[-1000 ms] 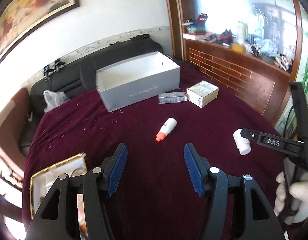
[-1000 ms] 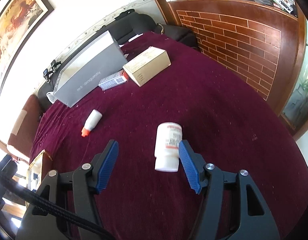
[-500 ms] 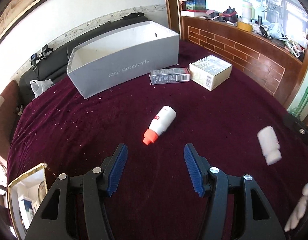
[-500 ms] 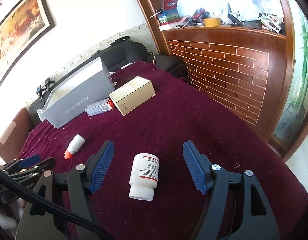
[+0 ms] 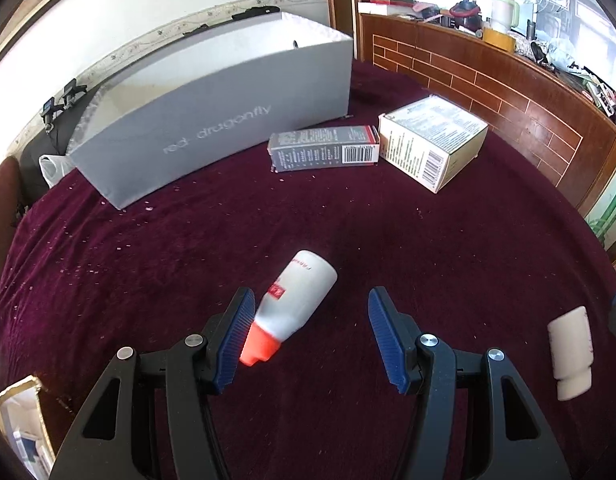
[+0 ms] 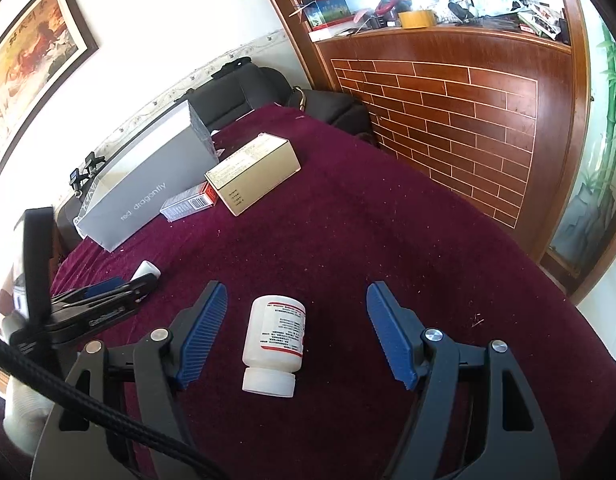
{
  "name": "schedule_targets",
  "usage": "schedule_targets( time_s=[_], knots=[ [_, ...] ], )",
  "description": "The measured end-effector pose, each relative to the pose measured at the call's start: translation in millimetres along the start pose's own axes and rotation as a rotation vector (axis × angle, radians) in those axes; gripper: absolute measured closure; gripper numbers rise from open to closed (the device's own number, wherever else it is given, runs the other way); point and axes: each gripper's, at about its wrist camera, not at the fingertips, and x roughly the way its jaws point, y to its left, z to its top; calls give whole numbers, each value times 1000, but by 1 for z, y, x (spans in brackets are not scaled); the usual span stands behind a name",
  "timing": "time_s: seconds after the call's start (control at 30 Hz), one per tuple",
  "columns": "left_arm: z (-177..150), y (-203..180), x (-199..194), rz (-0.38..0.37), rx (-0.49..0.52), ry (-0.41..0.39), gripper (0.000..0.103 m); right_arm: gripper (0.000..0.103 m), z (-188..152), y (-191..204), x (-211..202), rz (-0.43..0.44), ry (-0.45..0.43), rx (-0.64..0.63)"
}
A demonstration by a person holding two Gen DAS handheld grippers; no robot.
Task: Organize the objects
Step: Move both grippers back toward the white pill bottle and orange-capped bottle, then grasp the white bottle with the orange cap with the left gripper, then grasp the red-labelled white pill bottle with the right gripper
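1. Dark maroon velvet cloth (image 5: 448, 240) is covering the round table, with a white wall, a framed painting (image 6: 24, 60) and a brick-patterned wooden counter (image 6: 448, 112) standing behind it.
2. On the left, the left gripper (image 5: 310, 332) is hanging with its blue-padded jaws spread, and the white squeeze bottle with an orange cap (image 5: 292, 306) is lying between them; its cap end is sitting right against the left pad, though I cannot tell whether they are touching, and the other pad is standing well clear.
3. On the right, the right gripper (image 6: 296, 332) is holding its jaws wide, having just been opening, and the white plastic pill bottle with a printed label (image 6: 274, 344) is lying loose on the cloth between them, cap pointing toward the camera and neither pad touching it.
4. Farther out, a slim grey and red carton (image 5: 324, 148) is lying beside a cream cardboard box with green print (image 5: 432, 140), the two ends appearing to meet.
5. Behind those, a long open grey cardboard box lettered "red dragonfly" (image 5: 212, 128) is sitting near the table's far edge.
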Motion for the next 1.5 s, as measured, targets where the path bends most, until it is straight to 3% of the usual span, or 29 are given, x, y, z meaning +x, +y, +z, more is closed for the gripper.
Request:
schedule_targets(
  time_s=[0.4,0.5,0.63,0.77,0.93,1.07,1.13,1.5],
  knots=[
    [2,8,20,-28,-44,22,49,30,-1,-2,4,0,19,2],
    [-2,4,16,-69,4,29,49,30,0,-2,6,-3,27,5],
    [-9,5,6,-105,-16,36,71,28,0,-5,7,-2,36,19],
    [-10,9,2,-139,-52,43,71,28,-1,-7,8,0,46,27],
    [-1,6,11,-113,-63,40,71,28,-1,-7,10,-3,58,24],
    [1,-7,14,-89,-15,24,73,28,-2,-8,13,-2,69,29],
    [-2,-9,11,-98,-9,21,81,28,-2,-10,15,-5,76,35],
    [-31,-3,-46,-123,-12,-38,81,28,-4,-13,24,1,119,43]
  ],
)
